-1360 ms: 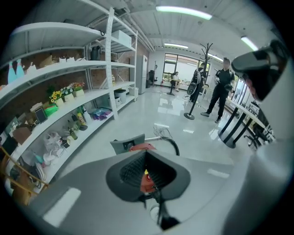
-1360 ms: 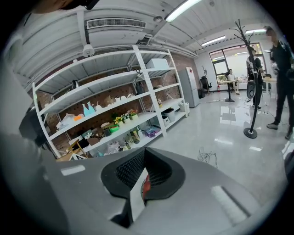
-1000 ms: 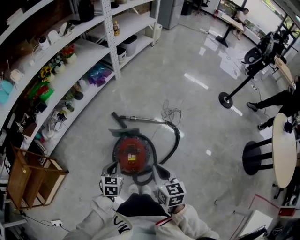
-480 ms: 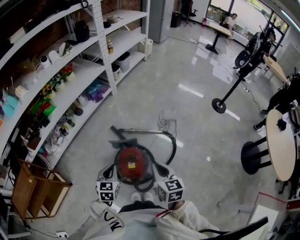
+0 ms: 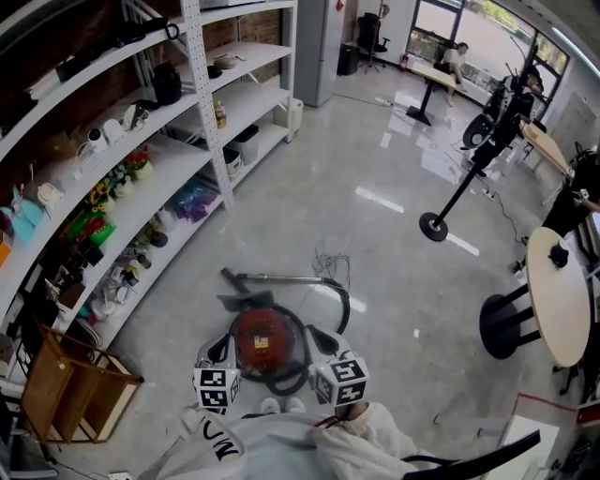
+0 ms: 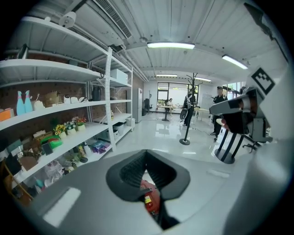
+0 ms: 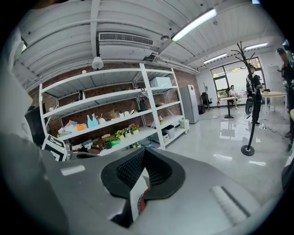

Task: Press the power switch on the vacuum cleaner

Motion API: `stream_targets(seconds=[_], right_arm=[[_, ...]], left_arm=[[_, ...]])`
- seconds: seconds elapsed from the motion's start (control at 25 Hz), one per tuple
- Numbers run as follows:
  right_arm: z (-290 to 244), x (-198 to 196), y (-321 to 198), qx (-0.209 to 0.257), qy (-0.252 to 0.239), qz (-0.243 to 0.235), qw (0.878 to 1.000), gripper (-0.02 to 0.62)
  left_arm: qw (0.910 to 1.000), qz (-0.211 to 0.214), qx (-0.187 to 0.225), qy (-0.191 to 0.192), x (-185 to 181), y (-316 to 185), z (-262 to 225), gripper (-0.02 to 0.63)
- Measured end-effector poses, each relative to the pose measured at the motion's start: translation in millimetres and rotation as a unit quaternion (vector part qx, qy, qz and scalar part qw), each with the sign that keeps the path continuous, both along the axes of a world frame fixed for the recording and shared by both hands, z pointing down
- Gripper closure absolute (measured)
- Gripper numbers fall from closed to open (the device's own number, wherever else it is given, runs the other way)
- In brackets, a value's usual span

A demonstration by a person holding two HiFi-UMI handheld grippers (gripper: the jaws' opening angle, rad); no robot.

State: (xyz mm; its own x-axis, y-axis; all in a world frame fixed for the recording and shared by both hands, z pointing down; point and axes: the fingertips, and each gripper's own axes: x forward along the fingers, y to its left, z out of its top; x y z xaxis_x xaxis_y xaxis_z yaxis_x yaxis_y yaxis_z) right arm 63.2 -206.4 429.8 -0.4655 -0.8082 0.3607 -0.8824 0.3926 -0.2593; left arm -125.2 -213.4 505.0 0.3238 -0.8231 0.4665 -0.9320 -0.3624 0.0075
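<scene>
The vacuum (image 5: 265, 342) stands on the floor (image 5: 375, 244) just ahead of the person, with one gripper at each side. The left gripper (image 5: 217, 352) has its fingers (image 6: 131, 170) clenched on nothing. The right gripper (image 5: 325, 343) has its fingers (image 7: 129, 170) clenched on nothing.

Glossy grey floor (image 5: 375, 234); white shelving (image 5: 202, 103) left; round table (image 5: 558, 295) right; bright windows (image 5: 469, 23).
</scene>
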Motion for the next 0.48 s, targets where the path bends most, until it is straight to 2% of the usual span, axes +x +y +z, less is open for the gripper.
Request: stream_targets(seconds=[0.2,0.48], right_arm=[[1.5,5.0,3.9,0.000,-0.005,-0.004,1.000,0.594],[2.0,12.8,8.8,0.002,-0.017,-0.007,1.000,0.595]], left_arm=[[1.0000,-0.009,0.001,-0.003,1.4,4.0,-0.6,0.606],[0.9991,-0.042,0.009,-0.004,-5.8,19.1,-8.8,0.606]])
